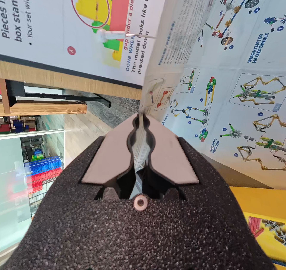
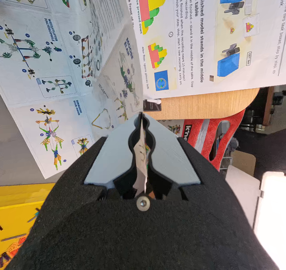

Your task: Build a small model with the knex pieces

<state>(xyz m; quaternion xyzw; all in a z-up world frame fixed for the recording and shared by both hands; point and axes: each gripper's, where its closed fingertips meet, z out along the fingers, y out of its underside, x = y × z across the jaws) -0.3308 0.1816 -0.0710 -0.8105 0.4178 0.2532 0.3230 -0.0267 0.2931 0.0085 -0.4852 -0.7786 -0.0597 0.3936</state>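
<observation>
On the wooden worktop (image 2: 201, 104) lay a printed poster (image 2: 201, 30); above it we held the folded sheet (image 1: 232, 76), left gripper (image 1: 141, 115) and right gripper (image 2: 141, 114) both clenched on its edges.

The fold-out sheet (image 1: 232, 92) runs off the top and right edges in the left wrist view, and its small print is too blurred to make out. Where the left gripper (image 1: 141, 115) pinches it, the paper's edge disappears between the pink fingers (image 1: 117, 146). In the right wrist view the right gripper (image 2: 141, 114) hides its own grip likewise. The yellow box (image 2: 20, 208) is cut off by the frame, its contents blurred. Shelving (image 1: 41, 174) behind glass is smeared.
</observation>
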